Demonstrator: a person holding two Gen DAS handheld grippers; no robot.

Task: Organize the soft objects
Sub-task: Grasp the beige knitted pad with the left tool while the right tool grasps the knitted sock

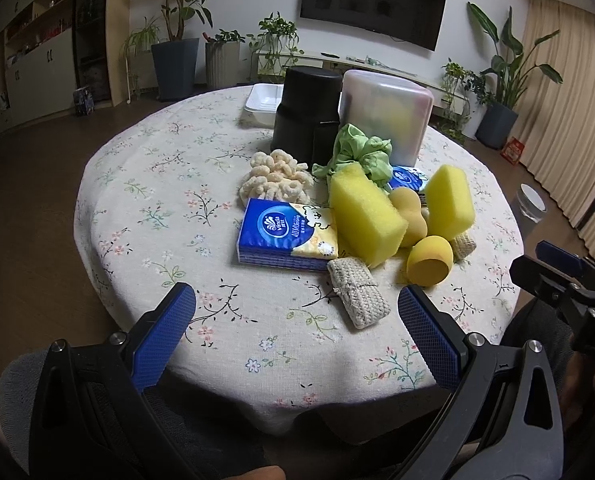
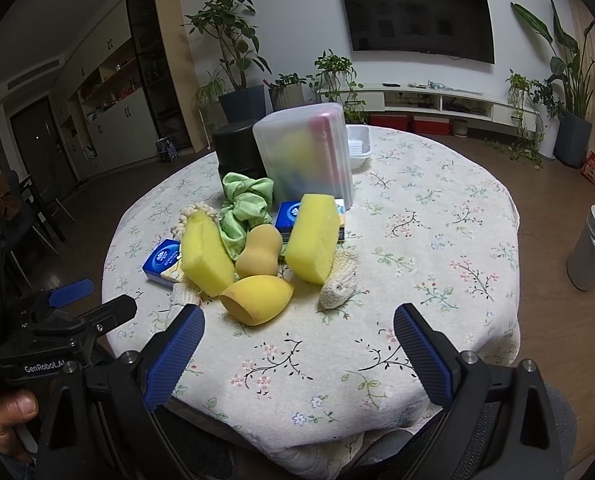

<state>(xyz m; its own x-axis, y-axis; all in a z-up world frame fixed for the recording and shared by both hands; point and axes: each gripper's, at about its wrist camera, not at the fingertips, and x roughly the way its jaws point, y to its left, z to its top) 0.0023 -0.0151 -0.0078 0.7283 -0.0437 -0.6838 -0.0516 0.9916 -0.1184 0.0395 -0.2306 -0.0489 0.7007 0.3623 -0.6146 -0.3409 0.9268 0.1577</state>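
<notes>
A pile of soft things lies mid-table: two yellow sponges (image 1: 364,216) (image 2: 312,238), two orange makeup sponges (image 1: 429,263) (image 2: 255,298), a green scrunchie (image 1: 357,156), a cream fluffy scrunchie (image 1: 275,178), knitted pads (image 1: 357,294) (image 2: 339,280), and blue tissue packs (image 1: 285,238) (image 2: 163,262). Behind stand a frosted plastic box (image 1: 385,114) (image 2: 309,152) and a black container (image 1: 307,114). My left gripper (image 1: 297,320) is open and empty at the near table edge. My right gripper (image 2: 299,344) is open and empty, just short of the pile.
A white tray (image 1: 262,102) sits at the table's far edge on the floral tablecloth (image 2: 437,240). A grey bin (image 2: 591,248) stands on the floor to the right. Potted plants, a TV and cabinets line the far wall.
</notes>
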